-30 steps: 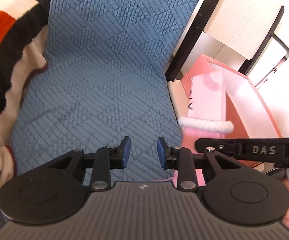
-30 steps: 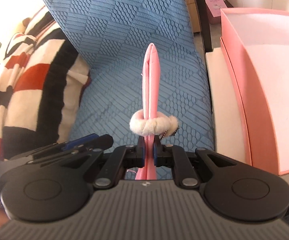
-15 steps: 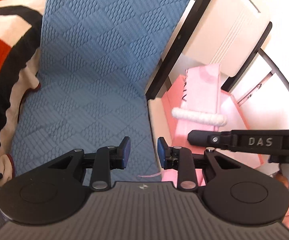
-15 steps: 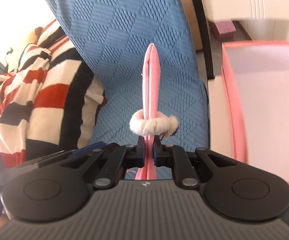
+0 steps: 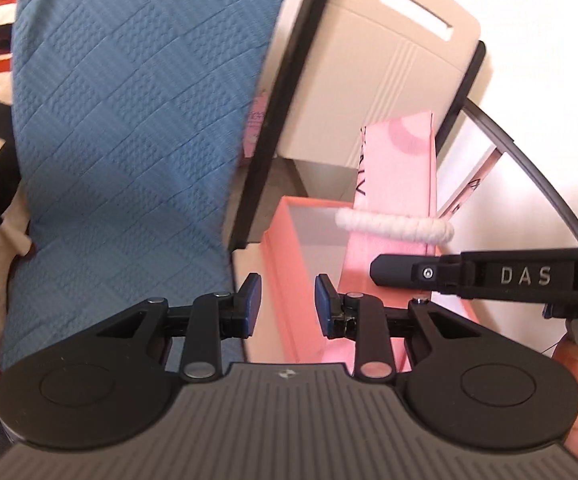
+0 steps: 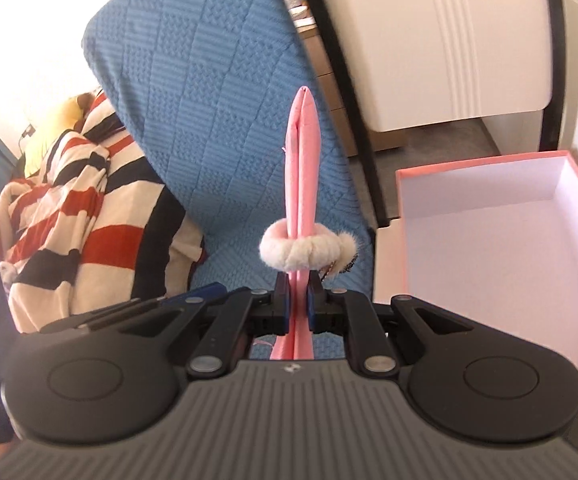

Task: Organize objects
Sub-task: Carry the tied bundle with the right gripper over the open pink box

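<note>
I see pink folded cloth [image 6: 303, 184] lower end hidden behind right gripper [image 6: 297, 305] body. Print on cloth near fluffy white ring [image 5: 395, 226] too partial to read. Far part of ring, behind cloth, out of my sight. Small dangling charm [image 6: 339, 268] right of ring: too small, blurred. Pink box [image 6: 501, 240] near corner cut by gripper body; right wall runs off frame. Striped blanket [image 6: 69, 216] left of cloth cut by frame edge. Yellow soft thing [image 6: 55, 128] above blanket unidentifiable. Bottles on shelf [image 6: 295, 0] beyond cloth tip too small.
</note>
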